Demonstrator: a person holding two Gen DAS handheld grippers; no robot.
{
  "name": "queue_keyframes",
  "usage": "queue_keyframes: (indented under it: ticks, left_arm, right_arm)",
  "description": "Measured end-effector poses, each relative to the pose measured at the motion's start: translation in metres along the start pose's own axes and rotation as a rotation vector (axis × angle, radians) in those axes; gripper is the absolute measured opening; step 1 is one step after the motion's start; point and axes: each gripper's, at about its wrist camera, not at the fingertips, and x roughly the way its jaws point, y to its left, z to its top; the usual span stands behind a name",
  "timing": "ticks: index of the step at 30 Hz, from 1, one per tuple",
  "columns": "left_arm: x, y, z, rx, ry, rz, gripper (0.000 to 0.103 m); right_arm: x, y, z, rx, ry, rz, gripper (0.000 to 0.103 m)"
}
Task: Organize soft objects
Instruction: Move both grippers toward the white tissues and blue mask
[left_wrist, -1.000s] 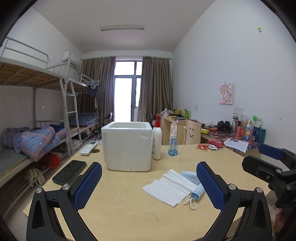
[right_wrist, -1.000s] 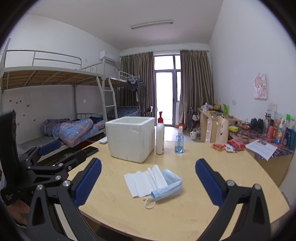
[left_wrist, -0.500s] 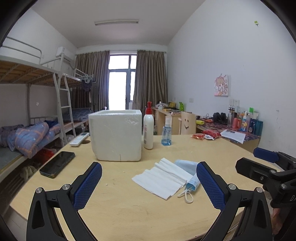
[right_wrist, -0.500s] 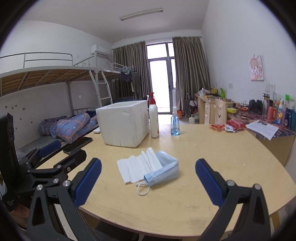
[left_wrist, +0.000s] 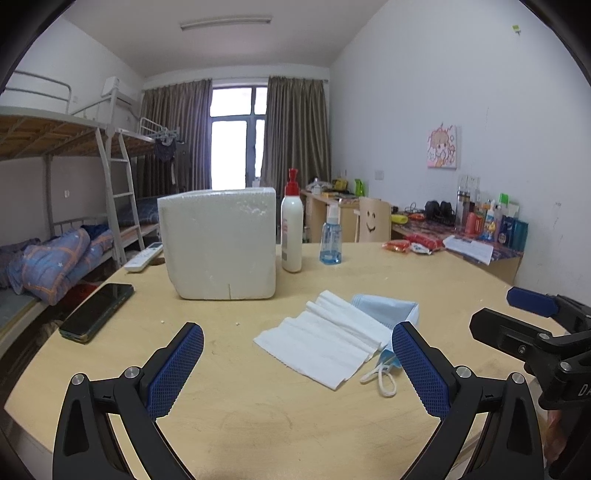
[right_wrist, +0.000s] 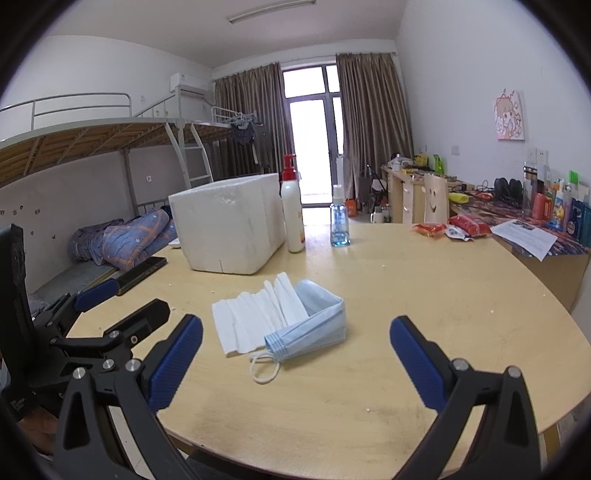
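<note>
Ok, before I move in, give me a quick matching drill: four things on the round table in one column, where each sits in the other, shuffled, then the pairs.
Things
1. face mask
2. white tissue
3. phone
4. foam box

Places
A. near the table's left edge, lying flat
B. standing behind the soft items, just left of the pump bottle
C. spread flat, partly tucked under the blue item
D. lying over the right part of the white sheet, ear loop toward the grippers

Pairs: 1-D, 2-C, 3-A, 4-B
</note>
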Motion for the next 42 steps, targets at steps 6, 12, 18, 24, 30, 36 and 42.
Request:
queue_keyframes:
  ticks: [6,12,18,24,30,36,42]
  left_arm:
    - [0.019,0.001,-0.002,0.005,0.059,-0.047,0.102]
    - [0.035,0.001,0.000,-0.002,0.105,-0.092,0.102]
    - [0.051,0.000,0.004,0.013,0.150,-0.105,0.102]
    - [0.077,-0.003,0.008,0.008,0.235,-0.119,0.101]
    - [0.099,-0.006,0.011,-0.005,0.314,-0.126,0.094]
    - [0.122,-0.008,0.008,0.009,0.408,-0.081,0.082]
    - [0.139,-0.010,0.003,0.027,0.492,-0.077,0.070]
  right_arm:
    - [0.010,-0.005,-0.002,0.008,0.029,-0.031,0.102]
    - [0.023,-0.010,-0.004,0.017,0.063,-0.037,0.102]
    - [0.035,-0.018,-0.003,0.032,0.093,-0.034,0.102]
    - [0.046,-0.028,-0.002,0.052,0.119,-0.033,0.102]
    - [0.056,-0.035,0.000,0.061,0.143,-0.035,0.102]
    - [0.063,-0.041,0.001,0.067,0.159,-0.030,0.102]
    - [0.071,-0.050,0.001,0.087,0.174,-0.021,0.102]
